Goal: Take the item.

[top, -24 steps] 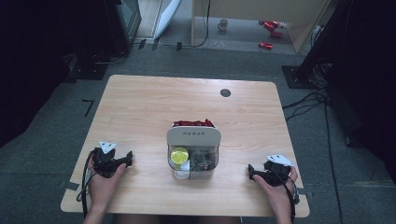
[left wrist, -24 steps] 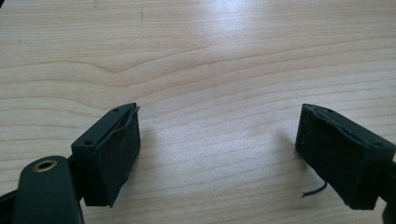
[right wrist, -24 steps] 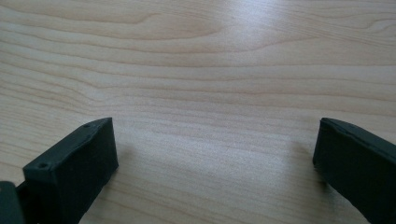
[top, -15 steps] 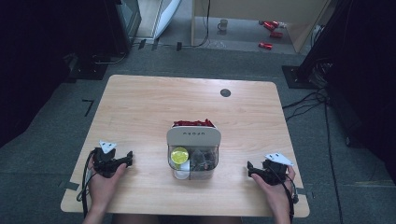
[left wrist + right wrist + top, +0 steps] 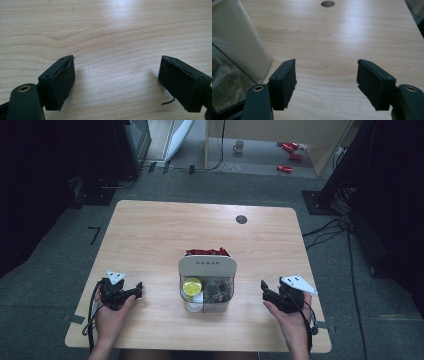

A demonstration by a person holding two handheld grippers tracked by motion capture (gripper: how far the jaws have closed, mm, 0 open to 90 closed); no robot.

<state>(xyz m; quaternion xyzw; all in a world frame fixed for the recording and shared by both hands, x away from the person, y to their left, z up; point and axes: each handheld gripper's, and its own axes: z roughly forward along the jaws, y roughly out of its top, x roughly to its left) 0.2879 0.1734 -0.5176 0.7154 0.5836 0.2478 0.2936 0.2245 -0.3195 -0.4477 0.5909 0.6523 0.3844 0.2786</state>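
We see the clear box (image 5: 207, 287) with its white lid sitting mid-table (image 5: 150, 235) toward the near edge, well apart from both grippers, left gripper (image 5: 131, 292) and right gripper (image 5: 265, 290) each resting on bare wood, jaws spread wide, gripping nothing.

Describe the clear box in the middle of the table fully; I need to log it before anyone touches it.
The box stands upright on the wooden table, between the two grippers, touched by neither. Its walls look like clear plastic, topped by a white rounded lid bearing small dark lettering. Inside show a yellow-green round item, something white and greyish contents, too small to identify. Red things lie right behind it.
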